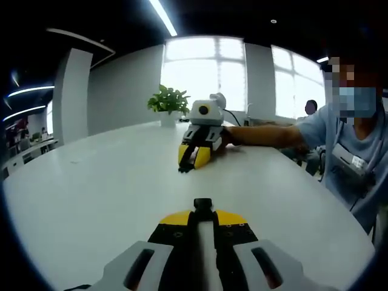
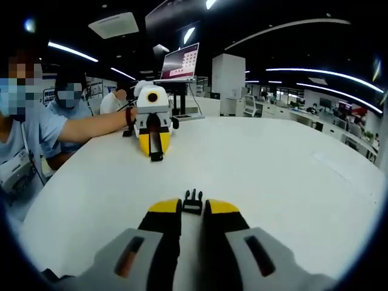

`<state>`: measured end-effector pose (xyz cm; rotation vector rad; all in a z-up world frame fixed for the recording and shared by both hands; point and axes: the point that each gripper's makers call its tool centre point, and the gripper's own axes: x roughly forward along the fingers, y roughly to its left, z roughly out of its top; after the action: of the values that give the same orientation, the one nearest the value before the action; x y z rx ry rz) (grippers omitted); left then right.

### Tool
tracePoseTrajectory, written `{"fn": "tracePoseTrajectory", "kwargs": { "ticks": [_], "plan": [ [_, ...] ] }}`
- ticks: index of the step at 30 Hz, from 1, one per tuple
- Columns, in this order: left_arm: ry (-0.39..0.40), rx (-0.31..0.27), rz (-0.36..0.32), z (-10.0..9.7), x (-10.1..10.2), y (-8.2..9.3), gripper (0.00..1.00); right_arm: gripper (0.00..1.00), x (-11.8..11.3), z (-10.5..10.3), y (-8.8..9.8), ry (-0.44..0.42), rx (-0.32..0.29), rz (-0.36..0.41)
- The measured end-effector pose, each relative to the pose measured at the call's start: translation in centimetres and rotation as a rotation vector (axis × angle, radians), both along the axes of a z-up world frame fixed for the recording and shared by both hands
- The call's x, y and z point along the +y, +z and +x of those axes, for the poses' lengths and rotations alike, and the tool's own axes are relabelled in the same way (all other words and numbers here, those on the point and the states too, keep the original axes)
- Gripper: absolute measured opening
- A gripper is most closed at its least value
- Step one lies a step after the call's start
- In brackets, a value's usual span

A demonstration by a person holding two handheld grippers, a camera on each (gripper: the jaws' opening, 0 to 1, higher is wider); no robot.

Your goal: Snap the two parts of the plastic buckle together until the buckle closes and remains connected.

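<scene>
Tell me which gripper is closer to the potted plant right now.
Right. The right gripper sits just in front of the potted plant toward the far side of the table. The left gripper is across the table from the plant, much farther away.

White table, bright windows (open office), ceiling strip-lights.

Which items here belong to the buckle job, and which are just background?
Job: left gripper shut on a black buckle part; right gripper holding the pronged buckle part; white table.
Background: potted plant; laptop.
</scene>
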<state>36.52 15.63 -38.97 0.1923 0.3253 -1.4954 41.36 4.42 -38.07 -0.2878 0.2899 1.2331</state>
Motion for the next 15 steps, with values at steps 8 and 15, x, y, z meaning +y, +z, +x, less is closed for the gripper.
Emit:
{"fn": "tracePoseTrajectory", "kwargs": {
  "ticks": [8, 15],
  "plan": [
    [-0.001, -0.003, 0.000, 0.08, 0.00, 0.01, 0.12, 0.20, 0.07, -0.78, -0.12, 0.014, 0.012, 0.002],
    [-0.001, -0.002, 0.000, 0.20, 0.02, 0.06, 0.12, 0.13, -0.07, -0.78, -0.15, 0.000, 0.008, 0.001]
  ]
}}
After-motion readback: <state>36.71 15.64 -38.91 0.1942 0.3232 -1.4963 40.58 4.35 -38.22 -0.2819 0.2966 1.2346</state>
